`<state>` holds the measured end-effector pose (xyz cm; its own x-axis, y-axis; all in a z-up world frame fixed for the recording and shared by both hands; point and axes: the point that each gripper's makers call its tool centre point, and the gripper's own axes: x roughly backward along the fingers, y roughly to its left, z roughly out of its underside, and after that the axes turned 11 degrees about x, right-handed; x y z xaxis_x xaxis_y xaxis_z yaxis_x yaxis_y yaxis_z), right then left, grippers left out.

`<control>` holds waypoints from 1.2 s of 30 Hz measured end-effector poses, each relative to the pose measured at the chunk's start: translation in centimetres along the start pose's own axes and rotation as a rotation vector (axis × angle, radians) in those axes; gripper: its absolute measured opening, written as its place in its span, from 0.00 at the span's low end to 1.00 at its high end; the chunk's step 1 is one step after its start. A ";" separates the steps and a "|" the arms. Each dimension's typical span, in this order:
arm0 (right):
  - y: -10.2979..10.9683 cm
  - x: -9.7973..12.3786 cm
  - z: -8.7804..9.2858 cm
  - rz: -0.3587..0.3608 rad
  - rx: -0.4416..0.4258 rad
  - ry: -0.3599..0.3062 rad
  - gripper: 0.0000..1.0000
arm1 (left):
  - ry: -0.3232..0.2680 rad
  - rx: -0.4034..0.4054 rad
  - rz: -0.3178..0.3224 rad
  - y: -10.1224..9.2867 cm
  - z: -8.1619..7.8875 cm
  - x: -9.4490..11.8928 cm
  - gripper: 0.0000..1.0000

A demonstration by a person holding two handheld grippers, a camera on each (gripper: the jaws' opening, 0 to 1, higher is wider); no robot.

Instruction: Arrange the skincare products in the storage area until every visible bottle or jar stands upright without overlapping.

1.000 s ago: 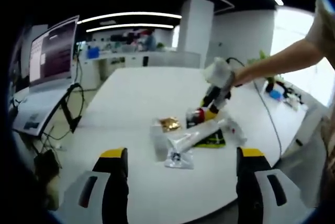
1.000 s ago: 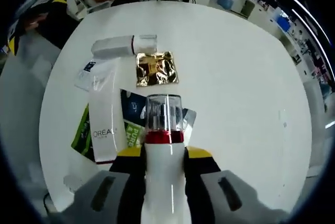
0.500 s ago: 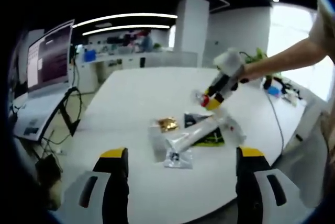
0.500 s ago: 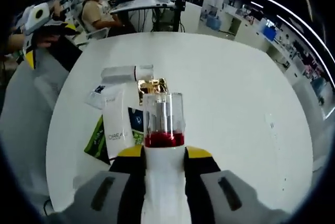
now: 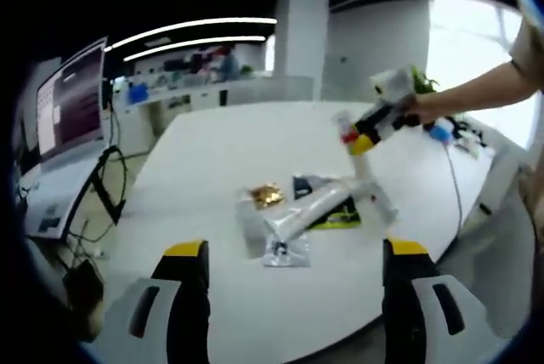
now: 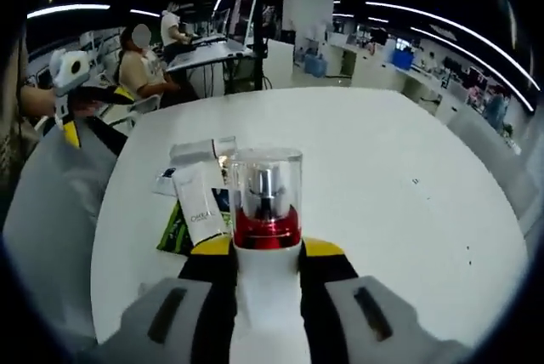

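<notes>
Fingers of the right gripper (image 6: 265, 253): closed on a white pump bottle (image 6: 266, 236) with a red collar and clear cap, held up off the round white table (image 6: 382, 211) and pointing away along the jaws. Same gripper and bottle were seen from the left gripper view at upper right (image 5: 361, 133), raised above the table, a person's bare forearm (image 5: 476, 96) behind them. Fingers of the left gripper (image 5: 293, 304): spread wide, nothing between them, held apart from the products near the table edge.

On the table, one loose cluster:
- white tube (image 5: 310, 208), lying flat, printed lettering on it in the right gripper view (image 6: 201, 211), resting across a green and black sachet (image 5: 340, 219)
- second white tube with clear cap (image 6: 204, 150), lying flat, just beyond the first
- gold foil sachet (image 5: 265, 195), flat, beside the tubes
- clear sachet (image 5: 285, 252), flat, nearest the left gripper

Background: seated people at desks (image 6: 144, 66); a monitor (image 5: 72, 100) left of the table
</notes>
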<state>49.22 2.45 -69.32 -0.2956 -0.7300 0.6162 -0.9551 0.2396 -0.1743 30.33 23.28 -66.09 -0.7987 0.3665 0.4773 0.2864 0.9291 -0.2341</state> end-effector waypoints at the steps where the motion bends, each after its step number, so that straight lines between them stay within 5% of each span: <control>1: -0.1 0.3 0.1 0.010 -0.020 -0.014 0.27 | 0.001 -0.002 0.000 0.0 0.0 0.0 0.82; 9: -0.1 3.4 1.6 0.113 -0.163 -0.173 0.27 | 0.042 -0.042 0.000 -0.3 0.7 -0.3 0.81; 17: 2.2 5.6 2.7 0.133 -0.157 -0.254 0.27 | 0.067 -0.064 0.001 -0.5 1.2 -0.4 0.80; 27: 3.4 6.5 3.4 0.113 -0.158 -0.252 0.29 | 0.088 -0.085 -0.001 -0.6 1.6 -0.5 0.79; 28: 3.5 6.4 3.4 0.090 -0.224 -0.228 0.30 | 0.089 -0.086 -0.001 -0.6 1.6 -0.5 0.80; 31: 3.6 6.3 3.4 0.075 -0.156 -0.137 0.30 | 0.088 -0.089 0.001 -0.6 1.6 -0.5 0.80; 36: 2.5 7.2 0.7 0.098 -0.156 -0.136 0.37 | 0.074 -0.093 -0.001 -0.6 1.3 -0.4 0.80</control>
<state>44.73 -2.69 -65.89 -0.3967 -0.7756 0.4910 -0.9102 0.4018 -0.1007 29.79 22.48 -67.27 -0.7588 0.3648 0.5396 0.3362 0.9289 -0.1553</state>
